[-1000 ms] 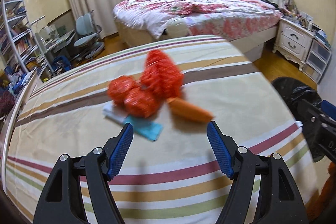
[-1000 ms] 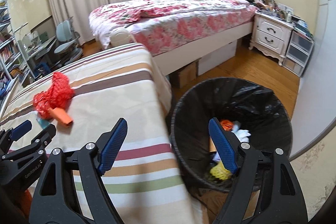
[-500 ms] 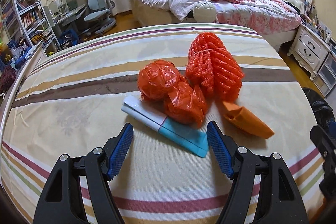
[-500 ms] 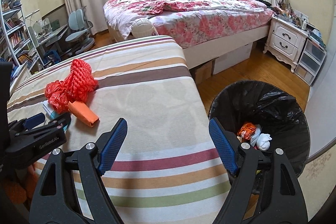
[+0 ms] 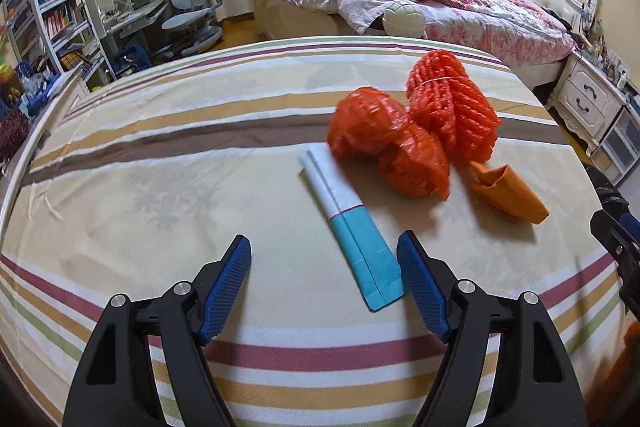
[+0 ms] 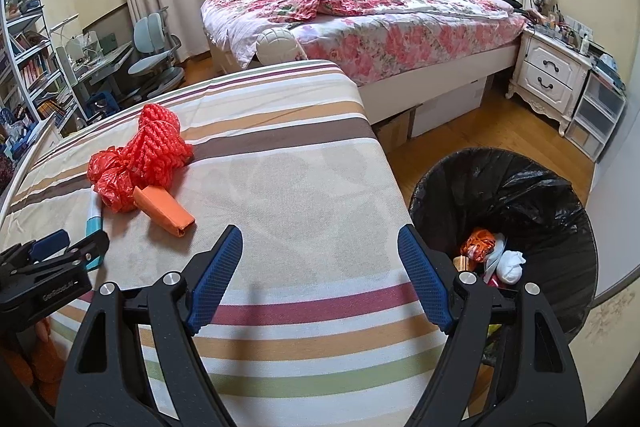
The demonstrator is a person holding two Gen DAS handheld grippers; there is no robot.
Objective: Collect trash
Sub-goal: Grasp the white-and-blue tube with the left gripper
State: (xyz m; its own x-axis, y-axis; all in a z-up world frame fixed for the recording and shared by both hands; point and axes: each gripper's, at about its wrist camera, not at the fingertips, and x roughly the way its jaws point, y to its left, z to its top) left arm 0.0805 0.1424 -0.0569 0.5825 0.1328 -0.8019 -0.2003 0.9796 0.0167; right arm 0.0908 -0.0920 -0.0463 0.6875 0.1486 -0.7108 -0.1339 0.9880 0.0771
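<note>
A black-lined trash bin (image 6: pixel 504 227) stands on the wood floor just beside the striped tablecloth (image 6: pixel 280 187), already holding crumpled orange plastic (image 6: pixel 478 241), a white wad (image 6: pixel 510 263) and other scraps too small to identify. More trash waits on the table: a bundle of red-orange foam netting (image 5: pixel 452 111), two balls of crumpled red plastic bag (image 5: pixel 384 143) touching it, a folded orange paper packet (image 5: pixel 508 193) just beside them, and a flat white-and-teal paper sleeve (image 5: pixel 352 223) lying lengthwise toward the camera.

The left gripper (image 5: pixel 324 285) hovers low over the cloth with its blue-padded jaws spread wide and nothing between them; the teal end of the sleeve lies just inside its right finger (image 5: pixel 420 287), though contact cannot be confirmed. The right gripper (image 6: pixel 320 275), equally wide apart and empty, hangs over the table's near edge, its right finger overlapping the bin's rim in view. A floral-covered bed (image 6: pixel 380 11) fills the background.
</note>
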